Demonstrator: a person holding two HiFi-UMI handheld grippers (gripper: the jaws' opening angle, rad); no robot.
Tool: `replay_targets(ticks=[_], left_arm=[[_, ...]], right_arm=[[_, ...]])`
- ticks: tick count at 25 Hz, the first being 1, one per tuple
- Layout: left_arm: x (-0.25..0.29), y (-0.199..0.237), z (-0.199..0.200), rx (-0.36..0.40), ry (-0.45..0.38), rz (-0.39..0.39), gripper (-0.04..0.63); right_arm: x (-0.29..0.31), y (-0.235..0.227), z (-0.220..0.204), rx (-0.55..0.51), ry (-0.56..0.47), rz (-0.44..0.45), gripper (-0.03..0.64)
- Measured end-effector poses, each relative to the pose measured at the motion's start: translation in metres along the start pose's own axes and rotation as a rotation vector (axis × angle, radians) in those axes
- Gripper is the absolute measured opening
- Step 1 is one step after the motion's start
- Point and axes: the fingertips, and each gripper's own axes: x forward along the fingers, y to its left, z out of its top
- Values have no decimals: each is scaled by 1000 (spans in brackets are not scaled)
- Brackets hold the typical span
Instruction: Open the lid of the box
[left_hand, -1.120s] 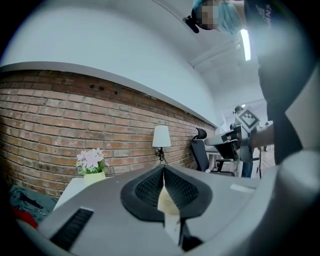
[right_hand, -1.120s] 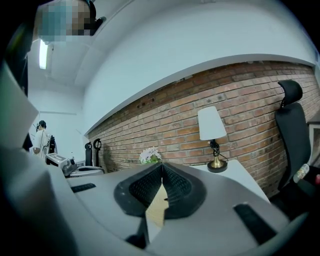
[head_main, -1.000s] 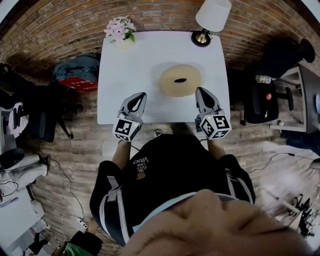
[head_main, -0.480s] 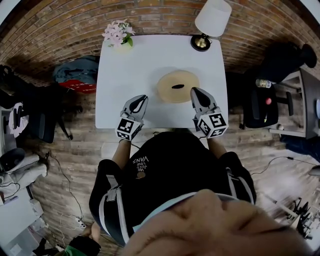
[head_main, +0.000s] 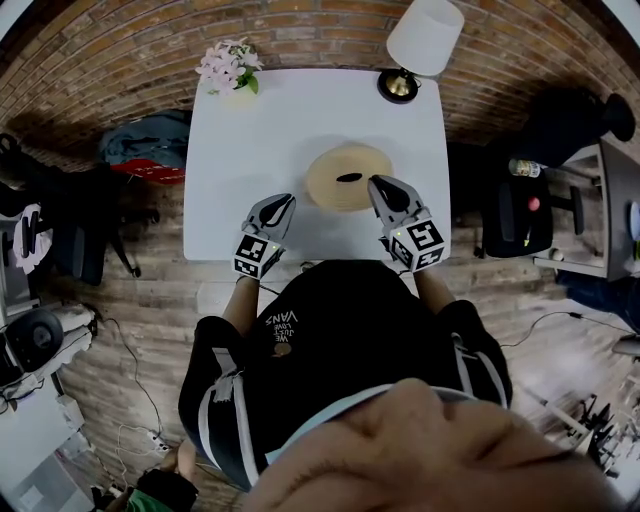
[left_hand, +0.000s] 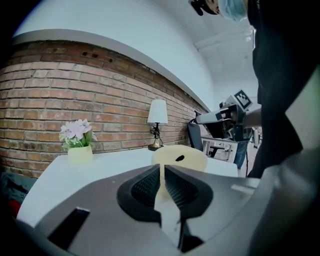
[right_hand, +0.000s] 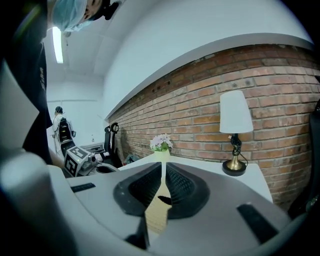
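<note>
The box (head_main: 348, 176) is round and cream, with a lid that has a dark oval slot; it sits closed on the white table (head_main: 260, 130). My left gripper (head_main: 283, 201) hovers near the table's front edge, left of the box and apart from it, shut and empty. My right gripper (head_main: 375, 184) is shut too, its tips at the box's near right rim; I cannot tell if they touch it. In the left gripper view the box (left_hand: 181, 157) stands just beyond the shut jaws. In the right gripper view the box (right_hand: 156, 212) shows through the slit between the jaws.
A pot of pink flowers (head_main: 226, 70) stands at the table's far left corner and a brass lamp (head_main: 412, 50) with a white shade at the far right. A brick wall lies behind. Bags (head_main: 145, 150) sit left of the table, office chairs (head_main: 525, 210) to its right.
Both grippers have moved forward over the table. The right one has come up to the box's near right side; the left one has advanced only a little.
</note>
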Motion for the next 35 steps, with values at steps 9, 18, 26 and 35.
replay_targets(ticks=[9, 18, 26, 35], left_arm=[[18, -4, -22, -18, 72, -55, 167], [42, -15, -39, 18, 146, -121, 275], [50, -14, -46, 14, 169, -136, 327], [59, -21, -53, 73, 208, -204, 357]], right_arm=[[12, 3, -15, -72, 86, 91, 13], [23, -1, -34, -127, 207, 152, 202], [34, 5, -53, -256, 339, 259, 301], [39, 18, -80, -384, 499, 414, 348]])
